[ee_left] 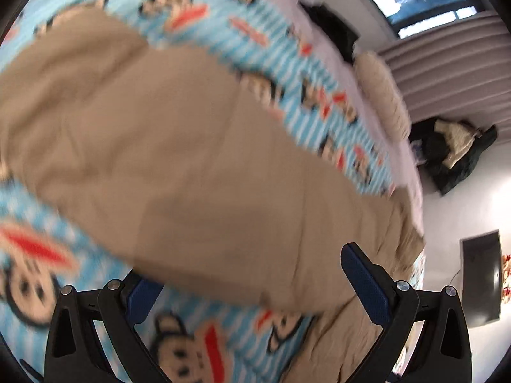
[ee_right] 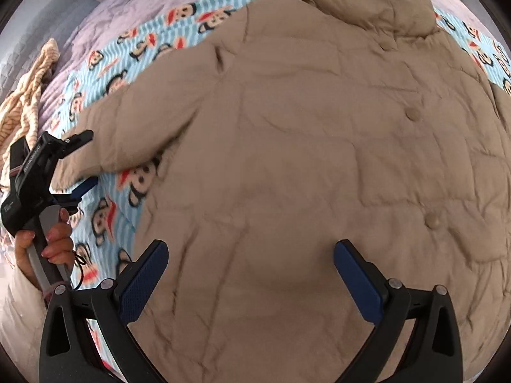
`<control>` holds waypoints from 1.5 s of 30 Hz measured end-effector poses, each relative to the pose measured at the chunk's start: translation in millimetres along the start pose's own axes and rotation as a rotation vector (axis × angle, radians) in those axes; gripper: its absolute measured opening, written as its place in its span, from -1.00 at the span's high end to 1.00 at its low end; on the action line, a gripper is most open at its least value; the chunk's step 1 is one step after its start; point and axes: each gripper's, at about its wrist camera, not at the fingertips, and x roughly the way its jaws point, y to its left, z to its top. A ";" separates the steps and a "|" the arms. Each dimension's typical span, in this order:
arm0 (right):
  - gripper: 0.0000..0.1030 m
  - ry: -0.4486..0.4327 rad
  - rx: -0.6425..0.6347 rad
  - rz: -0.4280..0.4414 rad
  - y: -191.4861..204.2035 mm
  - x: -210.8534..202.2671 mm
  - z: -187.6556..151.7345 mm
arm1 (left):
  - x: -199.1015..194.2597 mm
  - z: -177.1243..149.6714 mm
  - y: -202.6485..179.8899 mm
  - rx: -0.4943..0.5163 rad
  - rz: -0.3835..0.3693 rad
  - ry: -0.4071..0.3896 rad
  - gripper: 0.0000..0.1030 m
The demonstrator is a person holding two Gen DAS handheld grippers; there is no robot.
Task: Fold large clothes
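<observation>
A large tan quilted coat (ee_right: 319, 146) lies spread on a blue monkey-print sheet (ee_right: 134, 48), collar at the far side. Its sleeve (ee_right: 127, 134) stretches out to the left. My right gripper (ee_right: 250, 274) is open and empty over the coat's lower body. My left gripper (ee_right: 81, 162) shows in the right wrist view at the sleeve cuff, jaws apart around the cuff end. In the left wrist view the sleeve (ee_left: 191, 166) runs away from my open left gripper (ee_left: 252, 274), its cuff edge between the fingers; the view is blurred.
The sheet (ee_left: 287, 57) covers a bed with a lilac quilt (ee_right: 121, 6). A striped beige cloth (ee_right: 28, 95) lies at the bed's left edge. A dark clothes pile (ee_left: 453, 153) sits on the floor beyond the bed, with a dark panel (ee_left: 482, 281) nearby.
</observation>
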 end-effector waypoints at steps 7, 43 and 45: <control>-1.00 -0.093 -0.034 0.034 20.0 1.5 29.6 | 0.5 46.0 15.2 0.017 0.134 -0.107 -0.33; 0.72 -0.167 0.282 0.118 -176.1 -32.9 32.8 | 140.8 -205.7 -333.4 0.995 0.036 0.141 0.81; 0.72 -0.158 0.311 0.102 -197.0 -36.9 25.7 | 142.3 -222.9 -328.2 1.031 0.080 0.143 0.66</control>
